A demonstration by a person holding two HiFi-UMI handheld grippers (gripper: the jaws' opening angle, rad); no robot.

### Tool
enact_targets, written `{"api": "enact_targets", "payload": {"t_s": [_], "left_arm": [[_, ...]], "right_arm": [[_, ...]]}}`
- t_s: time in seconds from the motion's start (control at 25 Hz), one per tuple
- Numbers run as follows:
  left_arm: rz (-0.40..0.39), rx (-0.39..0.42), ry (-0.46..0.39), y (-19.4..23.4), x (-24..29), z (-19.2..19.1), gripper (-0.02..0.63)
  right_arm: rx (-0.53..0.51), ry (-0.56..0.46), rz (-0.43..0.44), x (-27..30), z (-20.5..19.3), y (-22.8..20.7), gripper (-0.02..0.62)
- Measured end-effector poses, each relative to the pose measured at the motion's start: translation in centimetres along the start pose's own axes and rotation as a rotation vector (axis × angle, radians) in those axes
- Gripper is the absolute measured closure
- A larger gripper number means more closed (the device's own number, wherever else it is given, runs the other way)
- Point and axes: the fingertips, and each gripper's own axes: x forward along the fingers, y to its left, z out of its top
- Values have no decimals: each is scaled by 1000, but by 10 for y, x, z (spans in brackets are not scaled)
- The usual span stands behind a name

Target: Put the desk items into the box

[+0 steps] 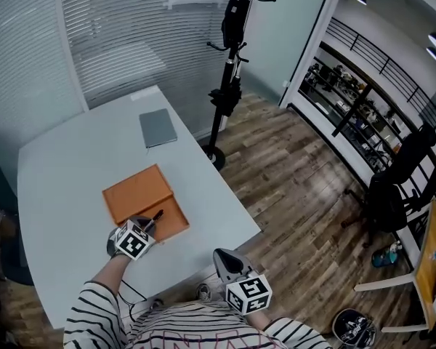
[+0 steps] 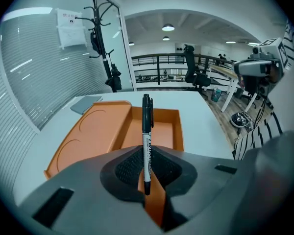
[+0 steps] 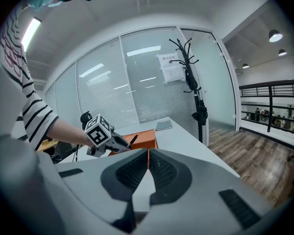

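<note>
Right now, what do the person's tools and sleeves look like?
Both are grey moulded two-jaw tools. The left tool and right tool each carry a white cube with black square markers. The person wears black-and-white striped sleeves.

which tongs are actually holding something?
The left tongs: shut on a black marker, by the orange box. The right tongs are shut with nothing between them.

The box [image 1: 145,202] looks matt orange card to us; the marker [image 2: 146,131], glossy black plastic. Our left gripper [image 2: 147,155] is matt grey plastic with rough dark pads [image 2: 130,168]. We see a smooth matt table [image 1: 80,158] and faintly shiny wood floor [image 1: 298,187].
</note>
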Motion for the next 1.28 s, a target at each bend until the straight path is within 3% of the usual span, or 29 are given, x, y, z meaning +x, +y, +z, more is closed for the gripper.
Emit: {"api": "enact_targets", "payload": {"t_s": [0.2,0.68,1.28], "left_arm": [[2,16,116,4,19,-9,548],[14,-17,301,7,50,-30,548],[16,19,339,9,53,-34,548]], "right_arm": [[4,9,2,1,2,-11,568],[18,12,9,9,5,-25,568],[21,5,-1,7,9,-26,568]]}}
